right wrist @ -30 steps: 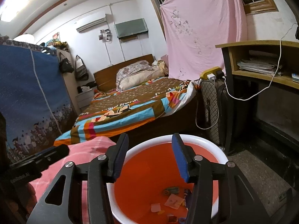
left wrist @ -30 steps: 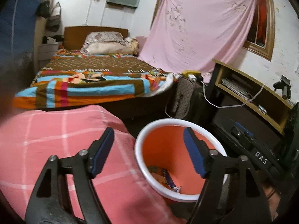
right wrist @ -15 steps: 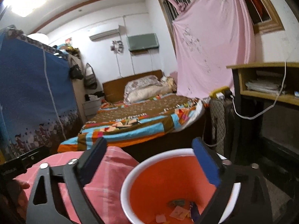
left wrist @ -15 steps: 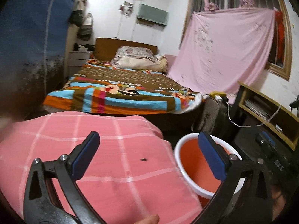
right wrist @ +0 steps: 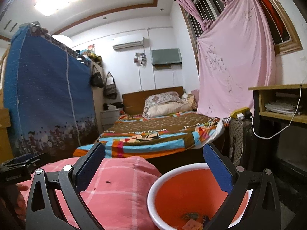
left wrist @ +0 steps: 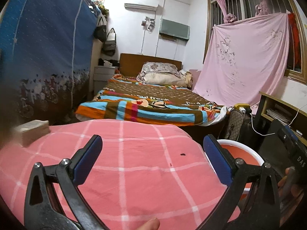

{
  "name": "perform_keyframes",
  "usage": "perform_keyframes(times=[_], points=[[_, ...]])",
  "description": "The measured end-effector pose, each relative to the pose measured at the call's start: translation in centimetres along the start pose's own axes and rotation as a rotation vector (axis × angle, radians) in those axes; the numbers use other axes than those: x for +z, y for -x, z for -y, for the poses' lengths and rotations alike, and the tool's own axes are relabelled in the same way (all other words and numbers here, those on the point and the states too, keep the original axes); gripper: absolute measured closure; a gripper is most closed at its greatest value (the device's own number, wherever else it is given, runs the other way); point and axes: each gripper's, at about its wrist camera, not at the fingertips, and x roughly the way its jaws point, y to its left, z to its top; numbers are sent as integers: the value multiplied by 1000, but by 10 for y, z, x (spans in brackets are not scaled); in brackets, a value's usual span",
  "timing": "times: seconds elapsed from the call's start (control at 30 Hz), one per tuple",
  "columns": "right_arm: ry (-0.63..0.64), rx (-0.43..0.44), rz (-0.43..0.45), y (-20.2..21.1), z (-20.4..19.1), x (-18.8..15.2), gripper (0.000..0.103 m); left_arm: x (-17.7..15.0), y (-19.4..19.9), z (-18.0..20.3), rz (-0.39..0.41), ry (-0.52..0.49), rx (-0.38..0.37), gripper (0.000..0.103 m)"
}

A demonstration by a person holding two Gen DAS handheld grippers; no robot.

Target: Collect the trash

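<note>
An orange basin with a white rim [right wrist: 191,193] stands right of the pink checked cloth [left wrist: 134,172]; it holds several scraps of trash [right wrist: 191,215]. Its rim also shows in the left wrist view [left wrist: 247,149]. My left gripper [left wrist: 152,159] is open and empty above the cloth. My right gripper [right wrist: 153,164] is open and empty, above the basin's left edge. A small dark speck [left wrist: 182,154] lies on the cloth; it also shows in the right wrist view [right wrist: 107,181].
A pale block [left wrist: 32,132] sits on the cloth's far left. A bed with a striped blanket [left wrist: 153,105] lies beyond. A wooden shelf unit [right wrist: 280,103] and a dark bag [right wrist: 241,141] stand right. A blue wardrobe cover [left wrist: 44,48] fills the left.
Both grippers have opened wide and tilted up. The left one has swung left, from over the basin to over the pink cloth. The right one has drawn back from the basin.
</note>
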Motion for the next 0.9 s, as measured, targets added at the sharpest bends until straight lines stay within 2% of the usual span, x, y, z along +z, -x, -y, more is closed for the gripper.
perform_keyframes(times=[0.47, 0.9], points=[[52, 7, 93, 44, -28, 1, 0, -11, 47, -18, 49, -10, 63, 11], [27, 33, 145, 84, -39, -14, 0, -23, 82, -26, 84, -21, 69, 11]])
